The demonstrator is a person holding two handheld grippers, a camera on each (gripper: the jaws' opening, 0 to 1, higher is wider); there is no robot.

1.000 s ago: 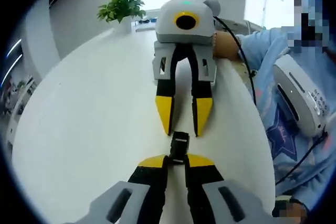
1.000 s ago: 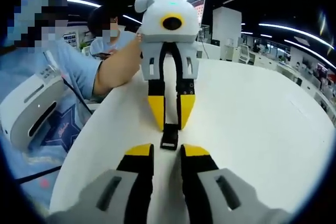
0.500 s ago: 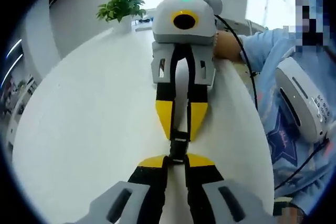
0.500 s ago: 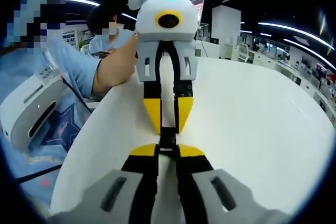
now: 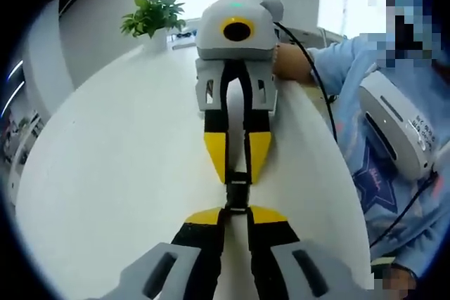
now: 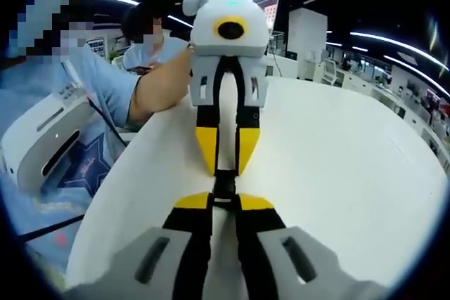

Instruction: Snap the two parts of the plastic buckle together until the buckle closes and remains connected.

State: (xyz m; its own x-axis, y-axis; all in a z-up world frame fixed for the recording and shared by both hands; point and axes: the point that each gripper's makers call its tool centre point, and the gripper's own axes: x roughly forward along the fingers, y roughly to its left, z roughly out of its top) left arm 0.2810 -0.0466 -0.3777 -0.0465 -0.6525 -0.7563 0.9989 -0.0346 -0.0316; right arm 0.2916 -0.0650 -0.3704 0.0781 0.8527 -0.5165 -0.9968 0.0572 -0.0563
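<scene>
A small black plastic buckle (image 5: 237, 193) spans the gap between my two grippers, just above the white table (image 5: 112, 173). In the left gripper view my left gripper (image 5: 237, 210) is shut on its near end. The right gripper (image 5: 237, 173) reaches in from the far side, its yellow-tipped jaws shut on the far end. In the right gripper view the buckle (image 6: 223, 184) sits between my right gripper (image 6: 223, 200), shut on it, and the left gripper (image 6: 225, 166) opposite. The jaws hide most of the buckle, so I cannot tell where its two parts join.
A potted plant (image 5: 151, 15) stands at the table's far end. A person in a light blue sleeve (image 5: 351, 61) sits along the table edge with a white device (image 5: 397, 128) on their lap. The same white device (image 6: 42, 152) lies beyond the table edge in the right gripper view.
One second ago the right gripper's jaws stood open and short of the buckle. It has moved in and shut on the buckle's free end. The left gripper has kept its hold.
</scene>
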